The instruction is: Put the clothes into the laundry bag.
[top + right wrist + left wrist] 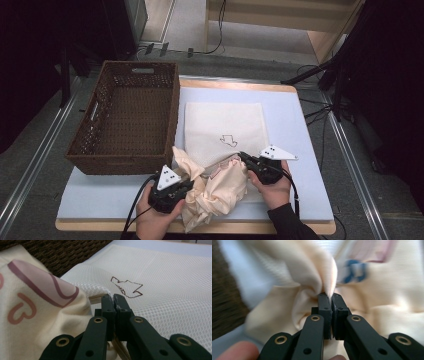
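From above, I see the cream garment (215, 192) bunched at the desk's (300, 130) near edge, beside the wicker basket (127, 117). My left tool (329, 295) pinches a garment fold. My right tool (113, 298) clamps the white mesh bag's (162, 295) edge.

Table (310, 150): wooden-edged, pale blue top.
Floor (45, 145): grey, with metal rails either side of the table.
Cables (320, 107): right of the table.
Wooden furniture (280, 17): beyond the table.

Cream garment (215, 192) with pink print, white mesh bag (224, 127), brown basket (127, 117)
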### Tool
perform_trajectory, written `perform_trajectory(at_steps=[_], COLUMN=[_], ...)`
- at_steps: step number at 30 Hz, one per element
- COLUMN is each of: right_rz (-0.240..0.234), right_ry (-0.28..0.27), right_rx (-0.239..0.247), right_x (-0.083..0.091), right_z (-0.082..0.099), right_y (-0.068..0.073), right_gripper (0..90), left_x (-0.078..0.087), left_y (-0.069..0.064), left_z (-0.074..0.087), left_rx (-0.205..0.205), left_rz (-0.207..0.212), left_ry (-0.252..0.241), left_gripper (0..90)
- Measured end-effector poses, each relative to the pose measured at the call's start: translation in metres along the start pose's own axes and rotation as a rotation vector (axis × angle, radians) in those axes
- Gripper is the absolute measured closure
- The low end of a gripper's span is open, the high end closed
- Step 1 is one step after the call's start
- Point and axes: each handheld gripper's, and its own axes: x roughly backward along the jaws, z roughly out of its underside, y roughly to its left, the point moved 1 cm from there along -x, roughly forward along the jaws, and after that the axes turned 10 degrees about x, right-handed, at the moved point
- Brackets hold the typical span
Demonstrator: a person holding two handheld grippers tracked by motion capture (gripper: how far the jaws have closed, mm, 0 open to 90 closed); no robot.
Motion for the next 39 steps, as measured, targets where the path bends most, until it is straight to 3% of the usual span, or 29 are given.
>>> perform_trajectory(at_steps=[1, 2, 3, 5, 9, 12, 15, 19, 22, 23, 26, 31, 34, 39], right_rz=[0.000, 0.000, 0.000, 0.000, -0.002, 0.001, 0.001, 0.000, -0.002, -0.005, -0.009, -0.019, -0.023, -0.033], right_ry=[0.001, 0.000, 0.000, 0.001, -0.003, -0.002, -0.003, -0.004, -0.004, -0.004, -0.013, -0.036, -0.042, -0.062], right_rx=[0.000, -0.001, -0.003, -0.002, -0.002, 0.002, 0.000, -0.001, -0.001, -0.006, -0.008, 0.000, 0.003, 0.013], right_x=[0.000, 0.000, 0.000, 0.000, 0.000, 0.000, 0.000, 0.000, 0.001, 0.001, 0.003, 0.007, 0.009, 0.013], right_z=[0.000, 0.000, 0.000, 0.000, 0.000, 0.000, -0.001, -0.001, -0.001, -0.001, -0.001, -0.007, -0.009, -0.012], right_y=[0.000, 0.000, 0.000, 0.001, 0.001, 0.001, 0.001, 0.001, 0.001, 0.001, 0.001, 0.005, 0.007, 0.011], right_gripper=[87.9, 87.9, 87.8, 87.9, 87.9, 87.9, 87.9, 87.9, 87.9, 87.9, 87.9, 87.9, 87.9, 87.9], left_x=[-0.002, -0.002, -0.004, -0.003, 0.005, 0.005, -0.007, -0.033, -0.047, -0.058, -0.074, -0.085, -0.088, -0.083], left_y=[-0.001, -0.001, -0.002, -0.002, -0.006, -0.015, -0.033, -0.054, -0.059, -0.064, -0.066, -0.066, -0.065, -0.062], left_z=[-0.001, -0.001, -0.002, -0.003, -0.013, -0.024, -0.032, -0.034, -0.034, -0.033, -0.031, -0.030, -0.033, -0.038], left_rx=[-0.001, -0.001, -0.002, -0.007, -0.005, -0.033, -0.076, -0.138, -0.142, -0.163, -0.194, -0.220, -0.207, -0.108], left_rz=[0.031, 0.031, 0.091, 0.126, 0.190, 0.244, 0.280, 0.260, 0.256, 0.212, 0.155, 0.075, 0.059, 0.062], left_ry=[0.019, 0.019, 0.039, 0.012, -0.056, -0.079, -0.045, -0.004, 0.025, 0.054, 0.117, 0.146, 0.164, 0.114], left_gripper=[85.8, 83.1, 78.9, 66.7, 51.4, 47.3, 44.4, 43.3, 44.8, 45.9, 52.3, 72.1, 83.4, 86.3])
